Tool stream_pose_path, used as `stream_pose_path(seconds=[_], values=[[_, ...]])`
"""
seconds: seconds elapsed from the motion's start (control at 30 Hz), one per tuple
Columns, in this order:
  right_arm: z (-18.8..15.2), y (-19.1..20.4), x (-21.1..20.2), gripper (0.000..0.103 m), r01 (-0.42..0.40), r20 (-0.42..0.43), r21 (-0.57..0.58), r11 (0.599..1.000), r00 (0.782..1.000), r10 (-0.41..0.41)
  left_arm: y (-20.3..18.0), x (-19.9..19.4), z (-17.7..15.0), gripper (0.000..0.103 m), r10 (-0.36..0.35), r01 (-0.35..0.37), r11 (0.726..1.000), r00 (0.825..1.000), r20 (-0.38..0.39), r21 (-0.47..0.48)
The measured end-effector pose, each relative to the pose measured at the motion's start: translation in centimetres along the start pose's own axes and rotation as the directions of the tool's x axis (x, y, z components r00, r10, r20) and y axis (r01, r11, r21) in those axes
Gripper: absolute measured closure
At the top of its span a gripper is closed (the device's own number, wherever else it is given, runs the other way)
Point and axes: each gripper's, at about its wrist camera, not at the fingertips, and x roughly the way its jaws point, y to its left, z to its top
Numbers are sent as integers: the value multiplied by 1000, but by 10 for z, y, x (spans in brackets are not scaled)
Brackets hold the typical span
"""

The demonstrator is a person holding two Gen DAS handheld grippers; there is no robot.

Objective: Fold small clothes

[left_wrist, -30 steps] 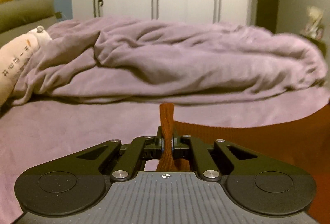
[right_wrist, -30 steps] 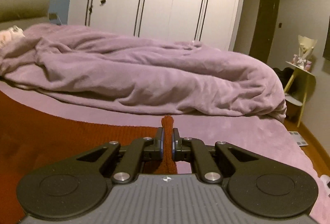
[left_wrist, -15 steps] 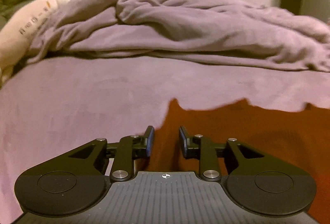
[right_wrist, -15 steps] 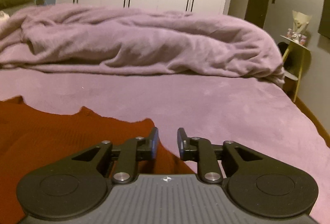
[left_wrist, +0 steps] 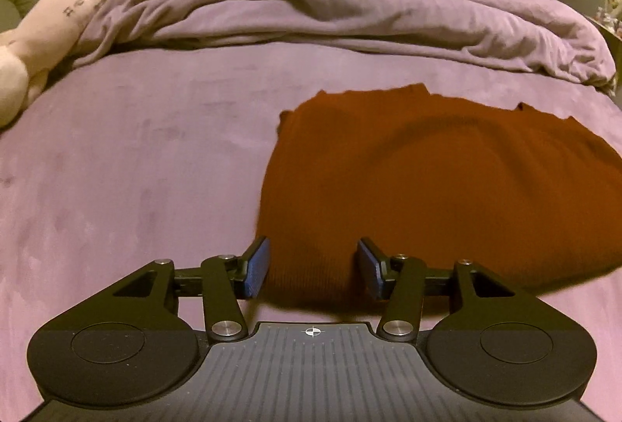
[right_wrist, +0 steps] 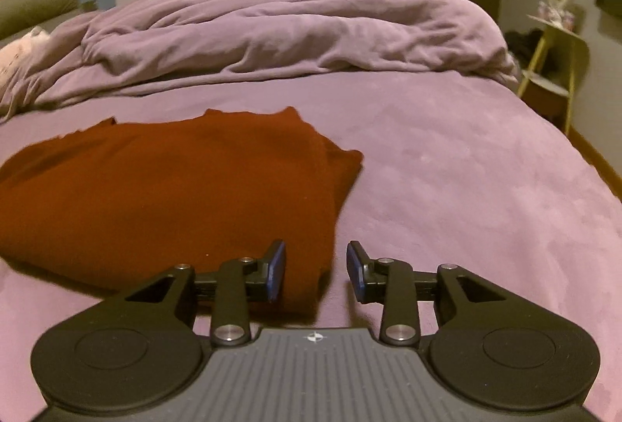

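Two low wrist views, shared bed [left_wrist: 155, 157]

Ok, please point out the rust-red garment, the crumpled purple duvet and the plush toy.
rust-red garment [left_wrist: 447, 184], left wrist view, middle of the flat cloth.
crumpled purple duvet [right_wrist: 295, 33], right wrist view, middle of the heap.
plush toy [left_wrist: 74, 6], left wrist view, its pale body.

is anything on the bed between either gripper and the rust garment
Nothing visible. The rust garment lies flat on the purple bed sheet, its near corners right at the open left gripper and open right gripper.
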Motion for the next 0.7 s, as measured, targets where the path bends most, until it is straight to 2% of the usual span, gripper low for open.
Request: stream_pose_path(seconds=[0.13, 0.3, 0.37, 0.47, 0.57, 0.7], values=[[-3, 0, 1, 70, 13, -43, -8, 1000, 999, -14, 3, 1, -5, 47, -11, 10, 1000, 1000, -29, -9], [-4, -7, 0, 69, 44, -66, 25, 999, 997, -43, 14, 1, -7, 49, 56, -59, 997, 997, -47, -55], [-3, -6, -4, 69, 53, -57, 19, 998, 997, -51, 20, -2, -7, 48, 25, -31, 995, 998, -62, -90], [-2, -1, -10, 68, 44, -44, -1, 999, 998, -44, 33, -4, -6, 45, -75, 59, 982, 994, -85, -177], [1, 8, -14, 67, 15, -27, -3, 1000, 1000, -15, 45, 3, -4, 34, -219, 181, 935, 971, -95, -304], [6, 25, -15, 67, -41, -15, 7, 999, 999, 41, 55, 24, -4, 33, -362, 287, 838, 929, -78, -463]])
